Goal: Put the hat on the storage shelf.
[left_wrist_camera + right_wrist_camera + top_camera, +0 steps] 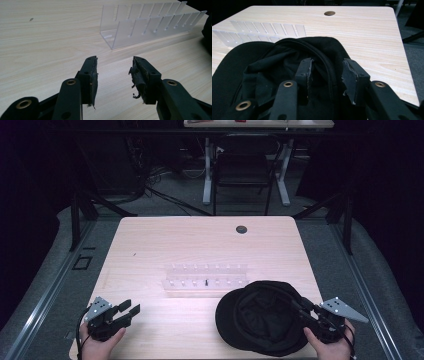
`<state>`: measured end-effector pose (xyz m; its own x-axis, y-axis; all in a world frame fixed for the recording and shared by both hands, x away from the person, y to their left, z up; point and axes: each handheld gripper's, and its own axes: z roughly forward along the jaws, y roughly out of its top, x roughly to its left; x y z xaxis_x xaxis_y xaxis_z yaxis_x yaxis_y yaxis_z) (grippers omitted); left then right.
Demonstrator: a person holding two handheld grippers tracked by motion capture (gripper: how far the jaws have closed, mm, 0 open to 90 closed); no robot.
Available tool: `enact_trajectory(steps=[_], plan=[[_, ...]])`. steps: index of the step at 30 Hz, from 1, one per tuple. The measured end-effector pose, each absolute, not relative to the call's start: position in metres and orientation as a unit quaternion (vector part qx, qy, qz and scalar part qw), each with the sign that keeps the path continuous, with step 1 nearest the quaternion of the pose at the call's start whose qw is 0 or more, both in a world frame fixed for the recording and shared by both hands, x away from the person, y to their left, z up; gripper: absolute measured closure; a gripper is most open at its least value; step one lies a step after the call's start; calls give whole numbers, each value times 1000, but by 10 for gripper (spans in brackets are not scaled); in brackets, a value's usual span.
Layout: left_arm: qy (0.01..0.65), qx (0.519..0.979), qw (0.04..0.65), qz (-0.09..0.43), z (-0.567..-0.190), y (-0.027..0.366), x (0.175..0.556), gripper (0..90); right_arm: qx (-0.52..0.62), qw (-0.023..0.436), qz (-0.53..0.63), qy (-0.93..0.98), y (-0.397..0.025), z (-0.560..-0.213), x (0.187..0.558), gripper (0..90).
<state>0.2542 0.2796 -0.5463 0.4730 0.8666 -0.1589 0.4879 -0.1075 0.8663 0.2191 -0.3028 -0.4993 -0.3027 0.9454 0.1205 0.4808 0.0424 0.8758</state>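
A black cap (262,317) lies upside down at the table's front right, its inside facing up. My right gripper (300,306) reaches in from the cap's right side. In the right gripper view my right gripper (327,72) is open, and its jaws straddle the cap's (262,65) raised rim without closing on it. A clear plastic slotted rack (206,279) stands mid-table, just behind the cap. At the front left, my left gripper (131,307) is open with nothing in it, and it (113,72) points toward the rack (147,27) over bare wood.
The light wooden table (165,245) has a round cable hole (241,229) near its far edge. A small dark peg (206,282) sits in the rack. Beyond the table stand a dark chair (242,170) and a white desk's legs.
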Motion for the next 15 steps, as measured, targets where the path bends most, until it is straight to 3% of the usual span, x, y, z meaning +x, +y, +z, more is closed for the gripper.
enact_trajectory(steps=[8, 15], plan=[[482, 720, 467, 177, -549, 281, 257, 554, 544, 246, 429, 678, -304, -491, 224, 576], [484, 721, 458, 189, -547, 275, 255, 475, 532, 240, 394, 711, -300, -479, 232, 566]])
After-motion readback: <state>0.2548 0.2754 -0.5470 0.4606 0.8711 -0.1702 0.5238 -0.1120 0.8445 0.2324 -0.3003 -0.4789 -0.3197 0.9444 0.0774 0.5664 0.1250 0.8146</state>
